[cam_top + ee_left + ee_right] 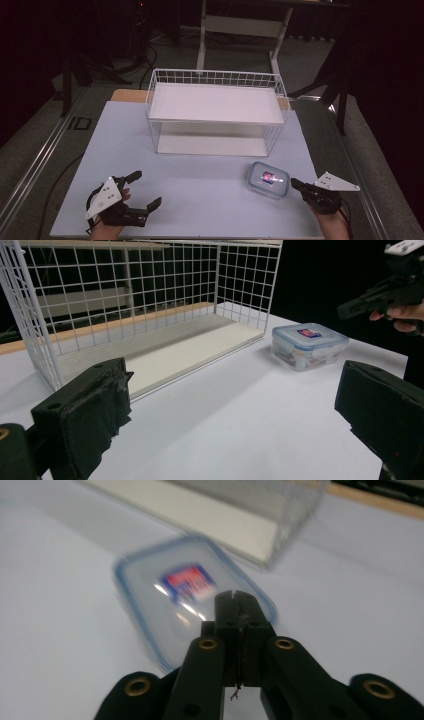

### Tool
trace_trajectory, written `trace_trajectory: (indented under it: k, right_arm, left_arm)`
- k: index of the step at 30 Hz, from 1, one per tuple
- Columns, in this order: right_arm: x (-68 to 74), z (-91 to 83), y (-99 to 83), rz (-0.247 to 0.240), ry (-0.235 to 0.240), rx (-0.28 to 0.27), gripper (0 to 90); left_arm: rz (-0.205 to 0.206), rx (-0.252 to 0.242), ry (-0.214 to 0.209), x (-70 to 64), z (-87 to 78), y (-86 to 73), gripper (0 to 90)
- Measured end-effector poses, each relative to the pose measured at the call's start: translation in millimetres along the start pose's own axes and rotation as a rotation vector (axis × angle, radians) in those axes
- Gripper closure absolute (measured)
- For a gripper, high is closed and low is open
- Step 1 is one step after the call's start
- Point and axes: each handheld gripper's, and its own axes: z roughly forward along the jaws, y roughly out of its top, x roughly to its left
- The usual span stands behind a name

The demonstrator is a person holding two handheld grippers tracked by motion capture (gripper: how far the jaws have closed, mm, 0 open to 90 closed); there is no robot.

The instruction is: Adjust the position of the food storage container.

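Note:
A clear plastic food box with a blue-rimmed lid and a red and blue label (268, 179) (309, 345) (190, 600) lies on the white table, front right. My right gripper (295, 184) (235, 600) is shut, empty, its tips just right of the box and a little above its lid. The left gripper (147, 189) (230, 410) stands wide open near the table's front left, with nothing between its jaws. A white wire basket (216, 111) (145, 315) lies on its side behind the box, its open face toward me.
The table's front edge (200, 235) runs just under both hands. A wooden board (127, 95) shows behind the basket. Beyond the table stand a white desk frame (240, 30) and dark stands on the floor.

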Motion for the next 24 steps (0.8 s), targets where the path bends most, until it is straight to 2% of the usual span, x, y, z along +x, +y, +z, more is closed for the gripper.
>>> trace_trajectory:
  k: [4, 7, 8, 13, 18, 24]
  right_arm:
    - [-8.7, 8.7, -12.8, 0.018, -0.048, 0.06, 90.0]
    - [-12.8, 13.6, -18.6, 0.04, -0.051, 0.079, 90.0]
    - [-16.6, 18.4, -22.9, 0.06, -0.057, 0.1, 90.0]
    - [-19.8, 28.3, -25.8, 0.092, -0.05, 0.134, 90.0]
    - [-17.9, 38.1, -22.5, 0.079, -0.046, 0.163, 90.0]
    - [-20.0, 47.5, -18.4, 0.098, -0.028, 0.16, 90.0]
  left_arm:
    - [0.0, 0.003, -0.002, -0.3, 0.6, 0.0, 2.2]
    - [0.001, 0.002, -0.004, -0.9, 1.4, 0.1, 2.2]
    - [0.003, 0.003, -0.005, -1.2, 1.4, 0.0, 2.2]
    - [0.003, 0.003, -0.007, -0.7, 1.7, 0.2, 2.2]
    - [0.004, 0.002, -0.007, -2.0, 1.8, 0.4, 2.2]
    - [0.005, 0.005, -0.01, -1.9, 2.3, 0.1, 2.2]
